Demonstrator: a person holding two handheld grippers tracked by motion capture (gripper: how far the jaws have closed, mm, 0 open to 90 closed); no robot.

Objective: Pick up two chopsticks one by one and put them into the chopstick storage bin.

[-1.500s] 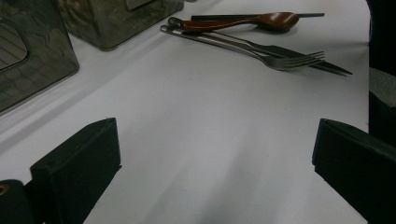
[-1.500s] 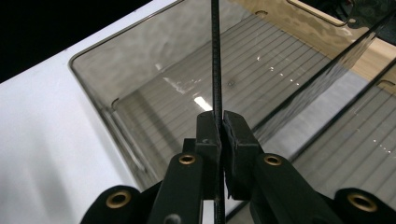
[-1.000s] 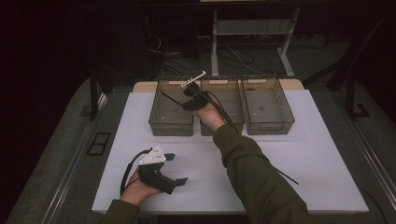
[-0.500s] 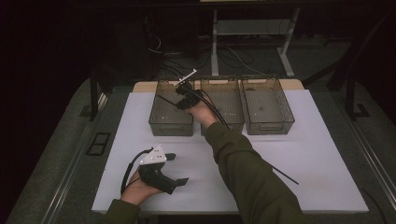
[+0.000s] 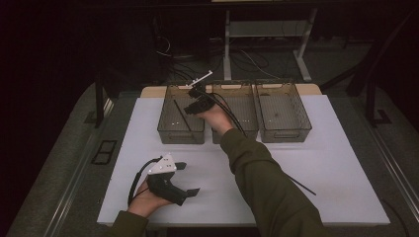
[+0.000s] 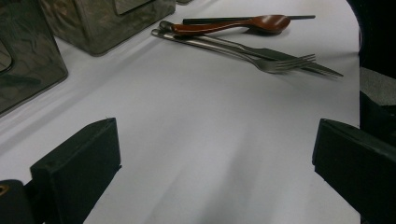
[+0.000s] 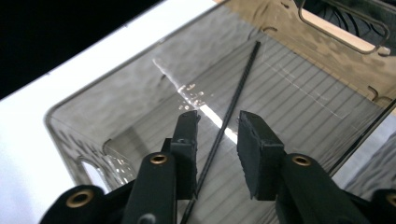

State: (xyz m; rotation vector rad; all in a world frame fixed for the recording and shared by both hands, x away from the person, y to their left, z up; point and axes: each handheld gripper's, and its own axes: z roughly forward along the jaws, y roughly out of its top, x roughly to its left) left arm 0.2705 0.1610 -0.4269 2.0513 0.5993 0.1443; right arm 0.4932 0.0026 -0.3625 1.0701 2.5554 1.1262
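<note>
Your right claw (image 5: 196, 101) hangs over the leftmost of three clear bins (image 5: 168, 126) at the far edge of the white tabletop (image 5: 336, 163). In the right gripper view its jaws have just been opening: they now stand partly spread (image 7: 217, 140), and the black chopstick (image 7: 231, 105) runs between them, with a visible gap on the right pad's side; at the left pad, contact cannot be told. The chopstick lies slanted inside that bin, its far end toward the bin's back wall; from the high view it shows as a thin dark line (image 5: 182, 116) on the bin floor. Whether it rests fully flat cannot be told.

Your left claw (image 5: 185, 177) rests low on the near left of the tabletop, held in your left hand (image 5: 146, 197), well apart from the bins. Its jaws are spread wide with nothing between them, only bare white surface.

In the left gripper view, loose cutlery lies together beyond the jaws: a brown spoon (image 6: 229, 24), a metal fork (image 6: 261, 58), a knife (image 6: 299, 63) and another black chopstick (image 6: 210, 20) beneath the spoon.
</note>
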